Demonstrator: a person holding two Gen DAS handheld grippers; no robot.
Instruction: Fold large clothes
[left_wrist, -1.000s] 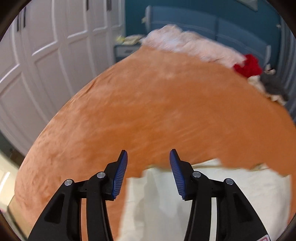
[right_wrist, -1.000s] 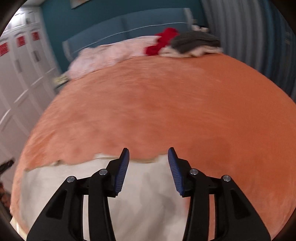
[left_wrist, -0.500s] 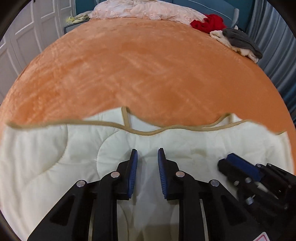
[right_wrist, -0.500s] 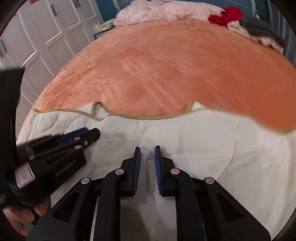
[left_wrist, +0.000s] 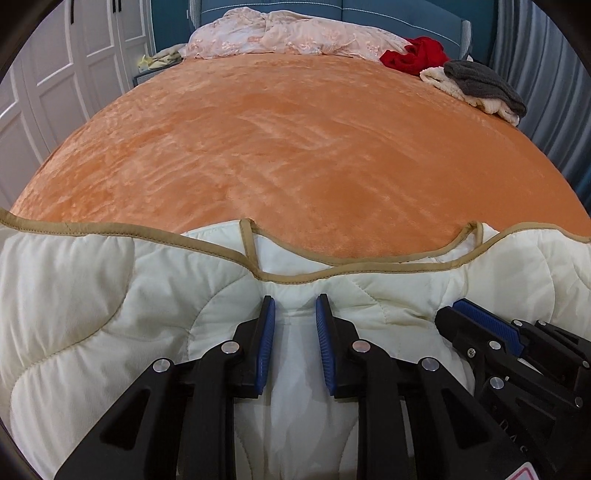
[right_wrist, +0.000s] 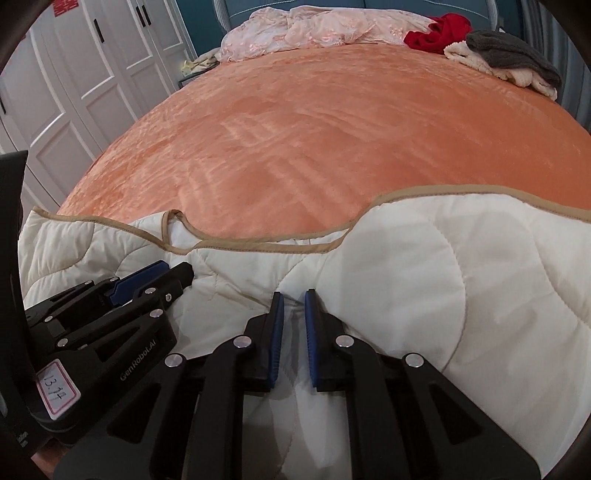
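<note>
A cream quilted garment with tan trim (left_wrist: 92, 314) lies at the near edge of the orange bed (left_wrist: 288, 147); it also shows in the right wrist view (right_wrist: 480, 277). My left gripper (left_wrist: 294, 308) is shut on a pinched ridge of the cream fabric, its jaws a narrow gap apart. My right gripper (right_wrist: 294, 301) is shut on a fold of the same garment just to the right. The right gripper shows at the lower right of the left view (left_wrist: 480, 325), the left gripper at the lower left of the right view (right_wrist: 147, 280). The two grippers are close together.
At the head of the bed lie a pink lace cover (left_wrist: 288, 37), a red garment (left_wrist: 413, 55) and a grey and cream pile (left_wrist: 480, 85). White wardrobe doors (left_wrist: 55, 74) stand left; a grey curtain (left_wrist: 546, 92) hangs right.
Both grippers went from open over the garment's edge to closed on its fabric. In the last half second the fabric has bunched up between the jaws and the view has steadied.
</note>
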